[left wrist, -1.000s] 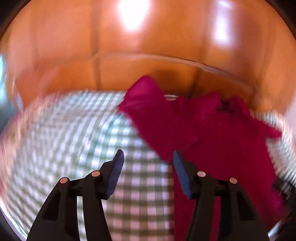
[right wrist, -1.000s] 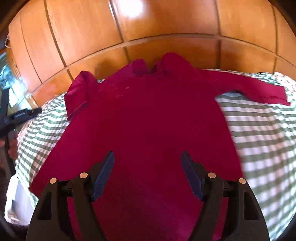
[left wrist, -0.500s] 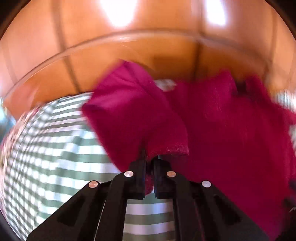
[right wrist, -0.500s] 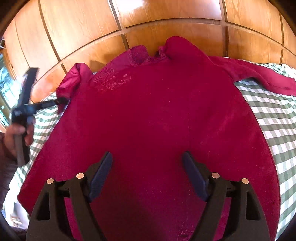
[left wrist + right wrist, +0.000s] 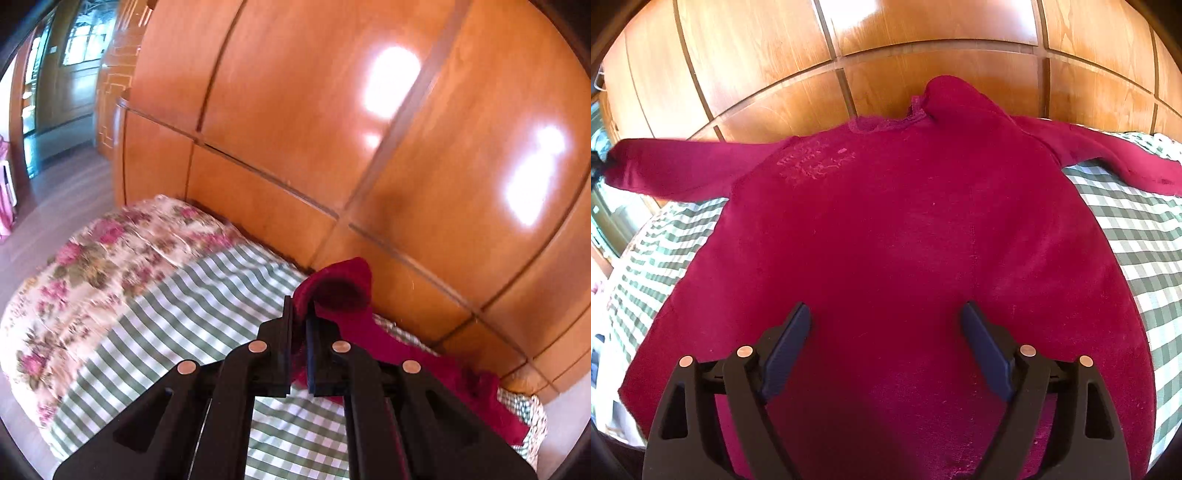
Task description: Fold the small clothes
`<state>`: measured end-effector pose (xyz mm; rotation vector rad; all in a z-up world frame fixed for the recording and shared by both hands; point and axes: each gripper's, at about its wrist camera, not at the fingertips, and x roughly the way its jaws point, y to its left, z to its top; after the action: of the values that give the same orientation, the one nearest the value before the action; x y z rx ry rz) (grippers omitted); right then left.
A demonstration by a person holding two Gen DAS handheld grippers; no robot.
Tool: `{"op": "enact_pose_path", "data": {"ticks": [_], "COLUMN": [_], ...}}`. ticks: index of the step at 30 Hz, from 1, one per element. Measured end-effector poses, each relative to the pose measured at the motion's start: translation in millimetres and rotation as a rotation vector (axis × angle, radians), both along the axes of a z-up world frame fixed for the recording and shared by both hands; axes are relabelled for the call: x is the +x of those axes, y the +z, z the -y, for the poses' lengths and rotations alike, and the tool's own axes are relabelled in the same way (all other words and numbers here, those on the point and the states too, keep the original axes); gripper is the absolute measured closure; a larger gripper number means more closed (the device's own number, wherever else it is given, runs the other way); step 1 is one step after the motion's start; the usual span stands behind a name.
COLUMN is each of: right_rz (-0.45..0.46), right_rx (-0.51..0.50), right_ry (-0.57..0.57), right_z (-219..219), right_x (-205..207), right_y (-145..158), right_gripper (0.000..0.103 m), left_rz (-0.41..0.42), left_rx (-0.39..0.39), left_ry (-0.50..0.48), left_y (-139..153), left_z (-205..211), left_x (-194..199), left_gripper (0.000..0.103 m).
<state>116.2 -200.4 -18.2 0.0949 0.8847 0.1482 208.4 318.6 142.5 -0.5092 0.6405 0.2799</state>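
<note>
A dark red long-sleeved sweater (image 5: 894,229) lies flat on a green-and-white checked bedcover (image 5: 1145,240), neck towards the wooden headboard. My left gripper (image 5: 300,314) is shut on the cuff of the sweater's left sleeve (image 5: 340,291) and holds it lifted, stretched out to the left; that sleeve shows in the right wrist view (image 5: 676,170). My right gripper (image 5: 886,325) is open and empty, hovering over the lower middle of the sweater's body. The right sleeve (image 5: 1119,162) lies spread out on the cover.
A glossy wooden panelled headboard (image 5: 369,147) runs close behind the bed. A floral quilt (image 5: 92,258) covers the bed's left part. Wooden floor and a doorway (image 5: 55,92) lie at the far left.
My left gripper closed on the folded-in left sleeve cuff and pulled it outwards to the left, straightening the sleeve. My right gripper stayed open over the sweater body, shifting slightly.
</note>
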Motion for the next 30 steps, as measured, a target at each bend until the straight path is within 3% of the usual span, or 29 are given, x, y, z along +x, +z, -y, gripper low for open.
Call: {"op": "enact_pose_path", "data": {"ticks": [3, 6, 13, 15, 16, 18, 22, 24, 26, 30], "right_rz": [-0.003, -0.003, -0.004, -0.004, -0.004, -0.006, -0.032, -0.016, 0.011, 0.014], "right_rx": [-0.024, -0.042, -0.070, -0.071, -0.072, -0.066, -0.012, 0.035, 0.091, 0.155], "right_ry": [0.001, 0.000, 0.005, 0.007, 0.008, 0.010, 0.026, -0.006, -0.089, -0.359], "right_z": [-2.4, -3.8, -6.1, -6.1, -6.0, -5.2, 4.2, 21.6, 53.7, 159.6], "right_x": [1.2, 1.9, 3.0, 3.2, 3.5, 3.8, 4.9, 4.2, 4.8, 12.7], "right_y": [-0.9, -2.2, -4.3, -4.5, -4.5, -3.8, 6.1, 18.9, 31.8, 35.1], "right_gripper": [0.020, 0.020, 0.018, 0.017, 0.017, 0.017, 0.017, 0.018, 0.018, 0.022], "left_rz": [-0.056, -0.138, -0.424, -0.478, -0.480, -0.463, -0.371, -0.286, -0.239, -0.160], "left_rx": [0.035, 0.061, 0.118, 0.086, 0.085, 0.114, 0.188, 0.199, 0.227, 0.236], "left_ry": [0.044, 0.110, 0.229, 0.227, 0.238, 0.262, 0.194, 0.107, 0.023, -0.219], "left_y": [3.2, -18.6, -126.0, -155.6, -157.2, -159.5, -136.1, -121.1, -114.4, -117.9], "left_z": [-12.6, -35.1, -54.3, -52.3, -48.5, -39.2, 3.7, 40.9, 78.6, 179.5], "left_x": [21.3, 40.7, 83.7, 81.7, 77.1, 67.7, 54.1, 46.5, 42.2, 27.8], "left_gripper": [0.099, 0.099, 0.097, 0.091, 0.089, 0.066, 0.059, 0.052, 0.048, 0.048]}}
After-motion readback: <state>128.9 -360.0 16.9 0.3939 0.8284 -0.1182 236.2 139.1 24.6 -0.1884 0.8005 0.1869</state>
